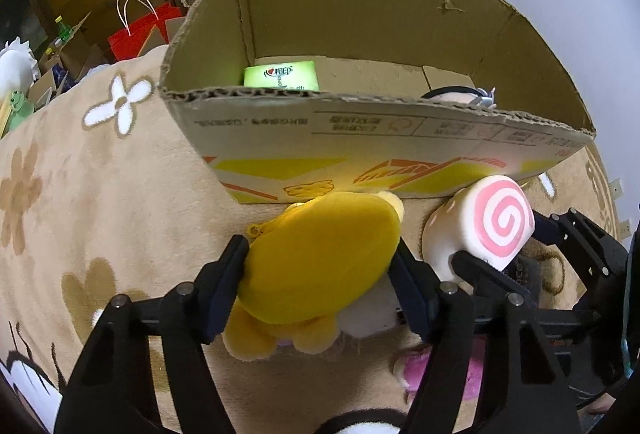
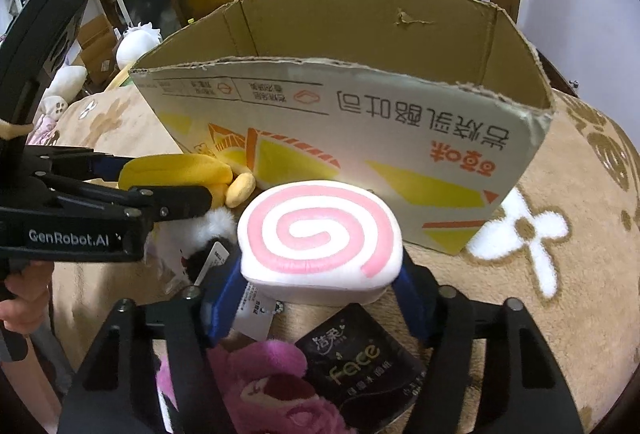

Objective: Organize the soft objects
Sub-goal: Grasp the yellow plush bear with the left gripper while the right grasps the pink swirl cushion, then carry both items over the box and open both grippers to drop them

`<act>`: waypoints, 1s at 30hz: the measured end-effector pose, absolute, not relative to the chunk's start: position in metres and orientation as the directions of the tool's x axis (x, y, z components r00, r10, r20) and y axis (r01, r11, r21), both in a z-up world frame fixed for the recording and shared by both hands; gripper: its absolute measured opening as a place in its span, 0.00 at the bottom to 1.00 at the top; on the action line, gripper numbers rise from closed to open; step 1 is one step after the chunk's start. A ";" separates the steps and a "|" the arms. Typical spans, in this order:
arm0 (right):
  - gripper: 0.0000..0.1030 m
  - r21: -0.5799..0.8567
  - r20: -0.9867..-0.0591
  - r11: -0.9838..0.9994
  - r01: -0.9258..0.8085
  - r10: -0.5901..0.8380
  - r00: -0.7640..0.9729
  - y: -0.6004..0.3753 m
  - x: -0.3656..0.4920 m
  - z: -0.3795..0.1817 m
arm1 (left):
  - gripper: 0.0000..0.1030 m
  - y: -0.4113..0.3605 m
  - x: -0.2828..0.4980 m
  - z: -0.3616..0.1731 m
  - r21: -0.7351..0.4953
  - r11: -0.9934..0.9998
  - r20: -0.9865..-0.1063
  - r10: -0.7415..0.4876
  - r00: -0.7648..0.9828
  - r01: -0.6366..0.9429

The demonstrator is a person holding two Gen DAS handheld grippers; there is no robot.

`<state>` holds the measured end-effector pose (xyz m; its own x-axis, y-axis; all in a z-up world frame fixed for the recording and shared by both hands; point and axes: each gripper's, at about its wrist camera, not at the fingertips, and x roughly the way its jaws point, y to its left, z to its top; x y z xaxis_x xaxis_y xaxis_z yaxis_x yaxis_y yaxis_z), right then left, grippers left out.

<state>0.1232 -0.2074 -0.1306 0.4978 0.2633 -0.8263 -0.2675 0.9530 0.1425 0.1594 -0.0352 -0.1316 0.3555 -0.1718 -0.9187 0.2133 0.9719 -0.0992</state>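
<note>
My left gripper point(image 1: 320, 266) is shut on a yellow plush toy point(image 1: 320, 258) and holds it just in front of an open cardboard box point(image 1: 360, 122). My right gripper point(image 2: 320, 274) is shut on a white plush roll with a pink spiral point(image 2: 320, 234), also before the box point(image 2: 340, 122). The roll shows in the left wrist view point(image 1: 488, 226) to the right of the yellow plush. The yellow plush point(image 2: 180, 170) and left gripper point(image 2: 192, 190) show at the left of the right wrist view. Inside the box lie a green tissue pack point(image 1: 282, 76) and a dark-haired plush point(image 1: 456, 96).
Everything sits on a beige blanket with flower prints point(image 1: 100, 194). Below the grippers lie a pink plush bear point(image 2: 264, 390), a black tissue pack point(image 2: 360, 362) and a black-and-white plush point(image 2: 212, 234). A red paper bag point(image 1: 140, 30) and clutter stand beyond the blanket at the left.
</note>
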 end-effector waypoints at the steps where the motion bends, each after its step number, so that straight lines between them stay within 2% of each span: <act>1: 0.63 0.144 -0.825 0.953 -0.267 0.264 0.499 -0.209 0.122 -0.130 | 0.66 -0.035 0.158 -0.131 -0.093 0.972 -0.918 -0.168 0.360 0.214; 10: 0.53 0.207 -0.802 0.951 -0.230 0.300 0.516 -0.224 0.112 -0.120 | 0.65 -0.025 0.141 -0.109 -0.038 0.981 -0.887 -0.121 0.445 0.191; 17: 0.52 0.207 -0.764 0.959 -0.192 0.282 0.581 -0.233 0.092 -0.096 | 0.65 -0.013 0.116 -0.077 0.013 0.988 -0.825 -0.077 0.560 0.154; 24: 0.52 0.190 -0.647 0.973 -0.134 0.227 0.728 -0.246 0.061 -0.051 | 0.66 -0.007 0.089 -0.037 0.034 0.992 -0.698 -0.062 0.714 0.120; 30: 0.52 0.174 -0.535 0.979 -0.101 0.180 0.825 -0.253 0.041 -0.013 | 0.66 -0.007 0.073 -0.006 0.023 0.989 -0.555 -0.108 0.825 0.145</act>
<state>0.0413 -0.2526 -0.0135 0.8253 0.1804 -0.5351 -0.1011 0.9795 0.1743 0.0726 -0.0074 -0.0064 0.8251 -0.1076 -0.5546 0.1447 0.9892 0.0234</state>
